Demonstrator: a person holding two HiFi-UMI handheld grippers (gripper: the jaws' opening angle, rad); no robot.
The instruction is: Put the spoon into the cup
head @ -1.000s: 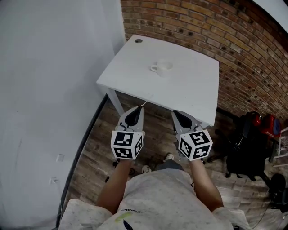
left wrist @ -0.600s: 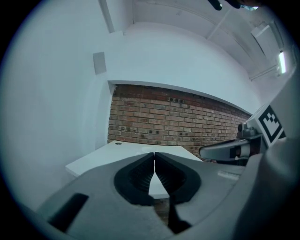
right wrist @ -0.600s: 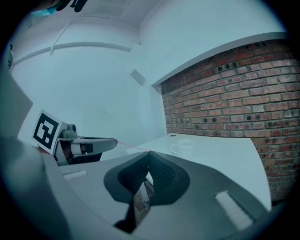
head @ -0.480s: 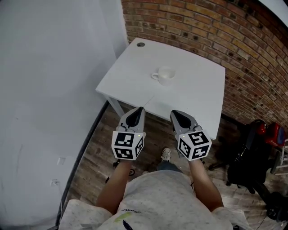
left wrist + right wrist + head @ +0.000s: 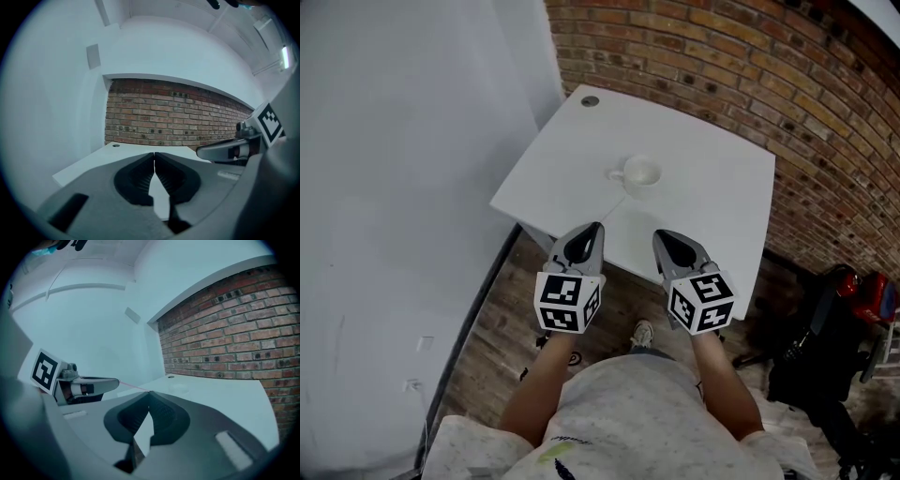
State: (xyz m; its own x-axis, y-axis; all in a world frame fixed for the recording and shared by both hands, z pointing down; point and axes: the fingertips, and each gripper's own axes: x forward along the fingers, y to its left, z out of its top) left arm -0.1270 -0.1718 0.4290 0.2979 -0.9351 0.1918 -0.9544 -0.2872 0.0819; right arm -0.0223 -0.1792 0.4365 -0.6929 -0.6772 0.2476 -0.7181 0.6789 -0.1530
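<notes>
A white cup (image 5: 639, 173) stands near the middle of the white table (image 5: 703, 159), its handle to the left. A thin pale spoon (image 5: 617, 204) lies just in front of it, angled toward the table's front edge. My left gripper (image 5: 593, 228) hangs over that front edge, shut and empty, its tip close to the spoon's near end. Beside it, the right gripper (image 5: 660, 235) is also shut and empty. In the left gripper view the tips of the gripper (image 5: 154, 154) meet. The right gripper view shows the tips of the gripper (image 5: 149, 393) touching, with the cup (image 5: 180, 388) faint beyond.
A brick wall (image 5: 750, 66) runs behind the table and a white wall (image 5: 403, 169) rises on the left. A round cable hole (image 5: 590, 100) marks the table's far left corner. A black bag with red items (image 5: 839, 319) stands on the wooden floor (image 5: 502, 319) at the right.
The person has stepped closer to the table, so both gripper tips now reach over its front edge near the spoon. Both grippers stay shut.
</notes>
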